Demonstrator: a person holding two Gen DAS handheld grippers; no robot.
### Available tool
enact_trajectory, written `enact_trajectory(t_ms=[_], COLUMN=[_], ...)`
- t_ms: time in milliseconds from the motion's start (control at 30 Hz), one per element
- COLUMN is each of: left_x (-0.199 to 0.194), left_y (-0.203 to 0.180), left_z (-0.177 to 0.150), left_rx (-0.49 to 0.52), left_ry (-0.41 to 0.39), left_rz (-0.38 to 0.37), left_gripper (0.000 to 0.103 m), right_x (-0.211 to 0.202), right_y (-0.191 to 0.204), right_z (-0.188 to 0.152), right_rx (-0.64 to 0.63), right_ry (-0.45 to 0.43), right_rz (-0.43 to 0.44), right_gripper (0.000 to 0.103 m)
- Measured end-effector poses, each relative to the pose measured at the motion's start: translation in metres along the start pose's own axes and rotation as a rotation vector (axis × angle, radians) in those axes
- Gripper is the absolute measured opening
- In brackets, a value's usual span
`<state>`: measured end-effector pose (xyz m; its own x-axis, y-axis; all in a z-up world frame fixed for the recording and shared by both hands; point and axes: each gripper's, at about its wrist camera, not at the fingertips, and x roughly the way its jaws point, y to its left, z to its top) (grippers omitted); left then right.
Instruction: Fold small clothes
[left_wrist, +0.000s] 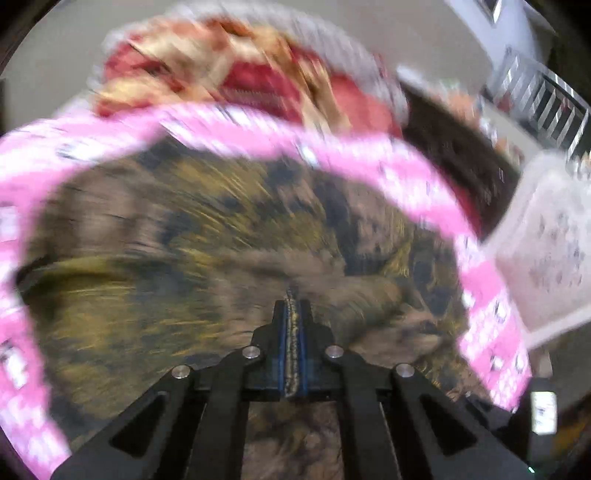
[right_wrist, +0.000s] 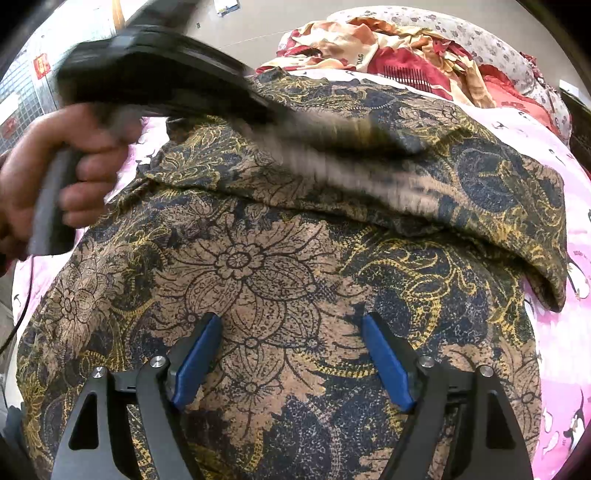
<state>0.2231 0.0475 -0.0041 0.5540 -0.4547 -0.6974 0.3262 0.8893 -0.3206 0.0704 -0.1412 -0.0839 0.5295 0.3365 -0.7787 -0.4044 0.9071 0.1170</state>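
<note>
While clamped on patterned garment (left_wrist: 207, 236), left gripper (left_wrist: 294, 295), angled downward.

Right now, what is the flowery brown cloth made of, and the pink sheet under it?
The flowery brown cloth looks like thin woven fabric, matte, perhaps cotton: it creases and folds softly. The pink sheet looks like smooth printed bedding fabric, with small cartoon figures; the fibre cannot be told.

A pink printed sheet (right_wrist: 561, 206) lies underneath; red floral bedding (right_wrist: 402, 51) behind.
</note>
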Motion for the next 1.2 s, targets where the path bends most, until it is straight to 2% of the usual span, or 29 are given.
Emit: enact_trajectory(t_ms=[33,100,133,233,300,333,367,433,467,533,600,633,700,733,767,900,1000,1067,1133,1200], left_x=[-0.027,-0.055,-0.061,-0.043,-0.028,-0.025,-0.022,-0.016,-0.014,-0.005,0.004,0.006,0.008,0.007,0.005,-0.021,-0.059,-0.08,-0.085,-0.077], left_y=[0.01,0.024,0.035,0.06,0.078,0.087,0.093,0.098,0.098,0.096,0.094,0.093,0.093,0.095,0.096,0.084,0.075,0.079,0.098,0.117], left_z=[-0.004,-0.014,-0.022,-0.043,-0.057,-0.062,-0.065,-0.065,-0.064,-0.056,-0.048,-0.044,-0.04,-0.04,-0.04,-0.033,-0.017,-0.009,-0.007,-0.014], left_rx=[-0.024,-0.063,-0.09,-0.145,-0.191,-0.217,-0.246,-0.286,-0.291,-0.286,-0.272,-0.267,-0.274,-0.288,-0.293,-0.21,-0.153,-0.135,-0.167,-0.225], left_ry=[-0.08,-0.167,-0.175,-0.076,-0.015,-0.008,-0.013,0.0,0.009,0.038,0.052,0.049,0.051,0.072,0.086,0.026,-0.105,-0.178,-0.176,-0.133], left_rz=[0.053,0.11,0.144,0.148,0.111,0.114,0.117,0.039,0.025,-0.018,-0.018,-0.007,-0.004,0.001,0.017,0.116,0.137,0.203,0.269,0.277], left_gripper=[0.005,0.005,0.005,0.007,0.027,0.05,0.065,0.075,0.082,0.09,0.09,0.085,0.043,0.002,0.004,0.004,0.004,0.004,0.004,0.004], right_x=[0.0,0.0,-0.001,0.001,0.001,0.001,0.001,0.001,0.001,0.001,0.002,0.002,0.002,0.002,0.002,0.003,0.003,0.003,0.003,0.003], right_y=[0.0,0.0,0.001,0.001,0.001,0.001,0.001,0.002,0.001,0.001,0.0,-0.001,-0.001,0.0,0.0,0.001,0.001,0.002,0.001,0.001], right_z=[0.0,-0.001,-0.001,-0.002,-0.002,-0.002,-0.002,-0.002,-0.002,-0.002,-0.002,-0.002,-0.001,-0.002,-0.002,-0.002,-0.002,-0.002,-0.002,-0.003], right_rx=[-0.001,0.0,0.0,-0.001,-0.002,-0.002,-0.002,-0.004,-0.003,0.0,0.005,0.007,0.004,0.002,0.0,-0.001,-0.007,-0.009,-0.006,-0.006], right_ry=[0.0,0.0,0.0,0.003,0.003,0.002,0.003,0.002,0.002,0.003,0.003,0.003,0.003,0.003,0.004,0.004,0.005,0.005,0.005,0.005], right_rz=[0.0,0.001,0.001,0.002,0.003,0.002,0.002,0.001,0.002,0.008,0.015,0.018,0.015,0.012,0.011,0.01,0.002,0.0,0.002,0.002], right_gripper=[0.083,0.084,0.084,0.084,0.085,0.085,0.085,0.085,0.085,0.085,0.085,0.085,0.085,0.085,0.085,0.085,0.085,0.086,0.086,0.086])
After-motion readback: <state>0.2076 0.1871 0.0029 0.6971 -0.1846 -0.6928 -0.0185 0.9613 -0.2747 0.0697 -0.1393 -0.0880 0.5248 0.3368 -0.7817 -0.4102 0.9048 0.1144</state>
